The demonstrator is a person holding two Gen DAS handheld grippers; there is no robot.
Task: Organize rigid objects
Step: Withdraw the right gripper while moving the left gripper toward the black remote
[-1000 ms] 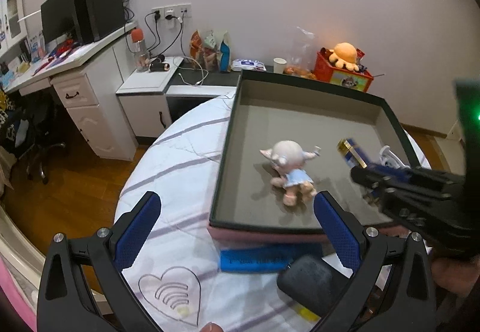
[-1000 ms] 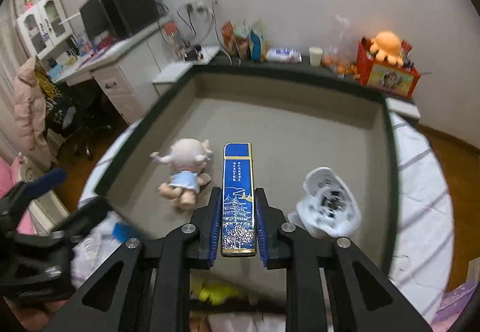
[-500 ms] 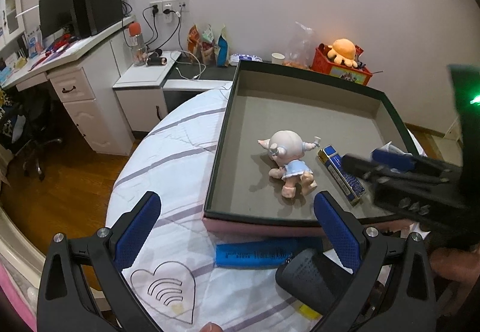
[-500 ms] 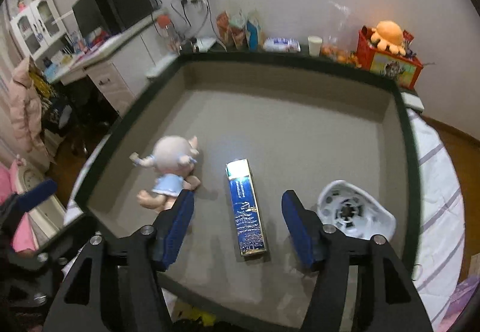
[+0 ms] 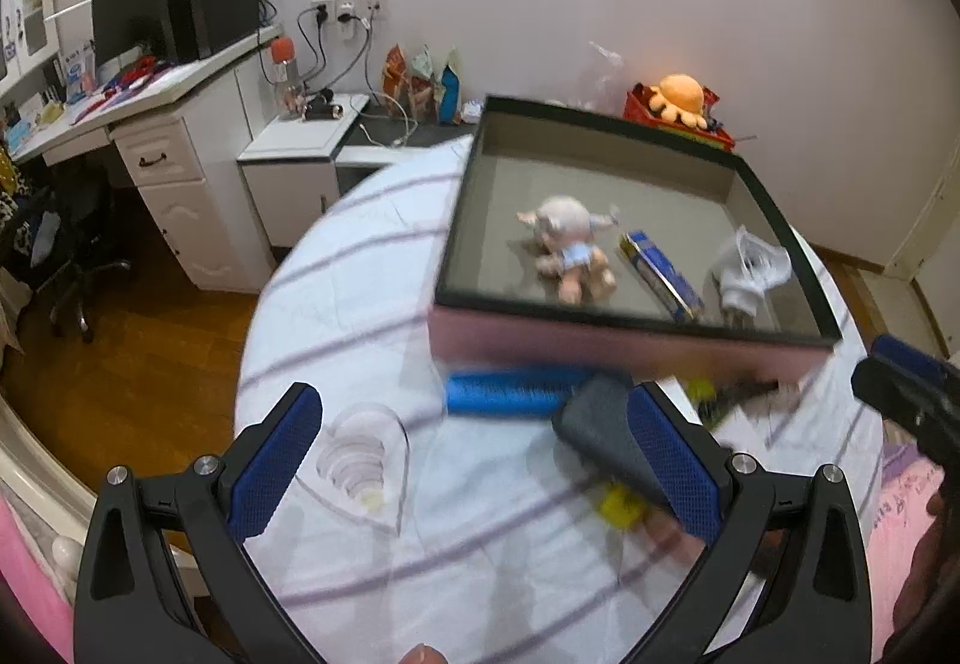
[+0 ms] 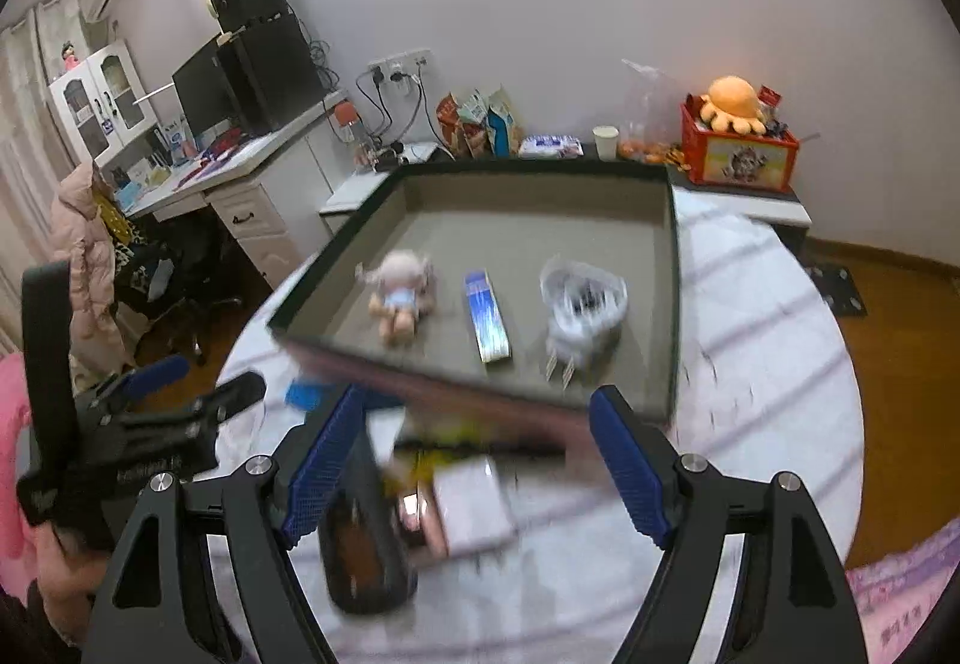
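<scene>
The right gripper (image 6: pixel 474 469) is opening, empty, at lower centre; the blue box (image 6: pixel 487 316) is lying in the tray (image 6: pixel 673 268). Left gripper (image 5: pixel 474 460) is gaping, empty. Next: selecting the dark bottle (image 6: pixel 363 550) below.

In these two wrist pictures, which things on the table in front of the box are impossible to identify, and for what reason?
- Yellow item, left wrist view: blurred, half under the dark grey object.
- Print on the blue flat piece, left wrist view: motion blur.
- Items at the box front wall, right wrist view: smeared by motion.
- Dark bottle-like thing, right wrist view: blurred, partly behind a right gripper finger; its jaws are opening with nothing pressed between them.
</scene>
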